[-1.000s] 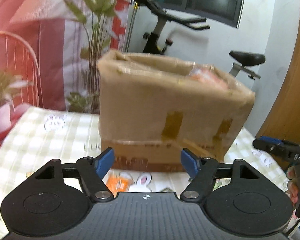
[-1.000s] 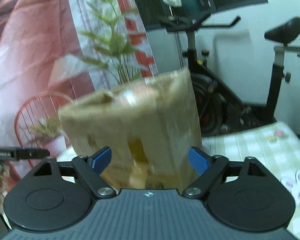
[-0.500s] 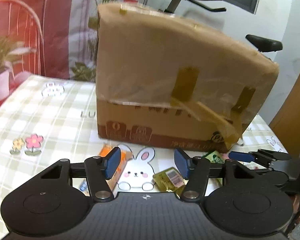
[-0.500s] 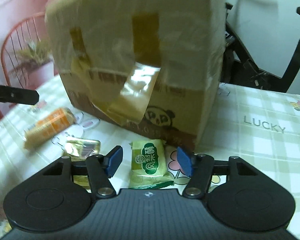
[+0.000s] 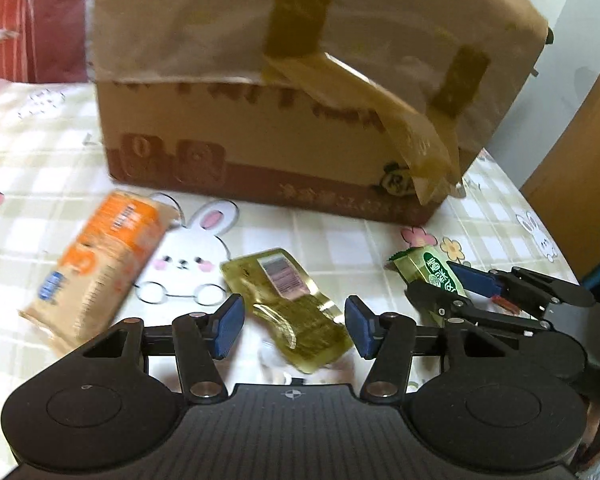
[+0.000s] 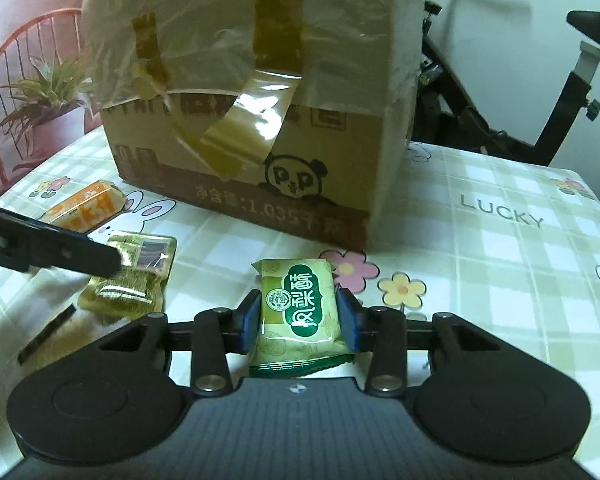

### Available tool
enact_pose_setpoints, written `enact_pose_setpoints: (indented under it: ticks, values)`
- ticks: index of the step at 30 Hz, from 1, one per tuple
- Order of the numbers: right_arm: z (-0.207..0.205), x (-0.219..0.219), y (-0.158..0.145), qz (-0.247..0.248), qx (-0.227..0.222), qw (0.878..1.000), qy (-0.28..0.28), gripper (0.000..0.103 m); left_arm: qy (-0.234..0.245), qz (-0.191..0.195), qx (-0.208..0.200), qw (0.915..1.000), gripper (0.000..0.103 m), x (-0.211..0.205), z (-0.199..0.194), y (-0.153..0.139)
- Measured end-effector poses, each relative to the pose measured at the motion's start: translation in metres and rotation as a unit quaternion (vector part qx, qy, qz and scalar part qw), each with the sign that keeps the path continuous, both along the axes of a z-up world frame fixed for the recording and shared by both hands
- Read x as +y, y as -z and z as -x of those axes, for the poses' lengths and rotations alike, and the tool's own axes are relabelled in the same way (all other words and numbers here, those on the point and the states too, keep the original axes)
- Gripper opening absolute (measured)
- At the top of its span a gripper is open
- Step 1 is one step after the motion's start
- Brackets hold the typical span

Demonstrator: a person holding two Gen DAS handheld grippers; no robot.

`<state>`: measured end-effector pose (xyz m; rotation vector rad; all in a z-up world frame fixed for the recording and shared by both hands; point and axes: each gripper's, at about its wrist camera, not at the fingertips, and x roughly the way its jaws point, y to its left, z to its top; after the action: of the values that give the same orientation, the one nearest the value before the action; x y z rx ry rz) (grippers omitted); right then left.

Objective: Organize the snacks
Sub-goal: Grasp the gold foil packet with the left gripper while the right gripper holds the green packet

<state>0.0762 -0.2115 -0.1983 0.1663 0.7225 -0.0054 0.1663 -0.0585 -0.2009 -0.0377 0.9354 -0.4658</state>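
Observation:
A green pastry packet lies on the table in front of the taped cardboard box. My right gripper is closing on it, and both pads sit against its sides. In the left wrist view the same packet shows inside the right gripper. My left gripper is low over a gold foil packet. Its jaws are narrowing, with gaps still on both sides of the packet. An orange biscuit packet lies to the left. One of the left gripper's fingers crosses the gold packet.
The box stands just behind the snacks and blocks the far side. The checked tablecloth stretches to the right. Behind the table are an exercise bike, a red chair and a potted plant. A wooden door is at the right.
Both grippers came down from box height to the tabletop and tilted downward. Both pairs of jaws narrowed. The right one now brackets the green packet, the left one the gold packet.

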Motion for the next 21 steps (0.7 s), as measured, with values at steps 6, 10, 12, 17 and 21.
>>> enact_pose_setpoints:
  ticks: [6, 10, 12, 17, 21]
  values:
    - [0.003, -0.002, 0.0, -0.006, -0.006, 1.0, 0.014, 0.042, 0.008, -0.012, 0.003, 0.9999, 0.051, -0.011, -0.006, 0.012]
    - [0.005, -0.005, 0.001, -0.017, -0.011, 1.0, 0.014, 0.042, 0.003, -0.019, -0.005, 0.9998, 0.051, -0.018, -0.017, 0.014]
    - [0.005, -0.005, 0.002, -0.02, -0.012, 1.0, 0.014, 0.042, -0.001, -0.02, -0.005, 0.9998, 0.051, -0.023, -0.025, 0.013]
    - [0.006, -0.006, 0.002, -0.026, -0.015, 0.999, 0.017, 0.042, 0.013, -0.021, -0.001, 0.9997, 0.059, -0.032, -0.025, 0.011]
    - [0.006, -0.006, 0.003, -0.026, -0.015, 0.999, 0.018, 0.042, 0.031, -0.044, -0.016, 0.9984, 0.064, -0.043, -0.015, 0.013]
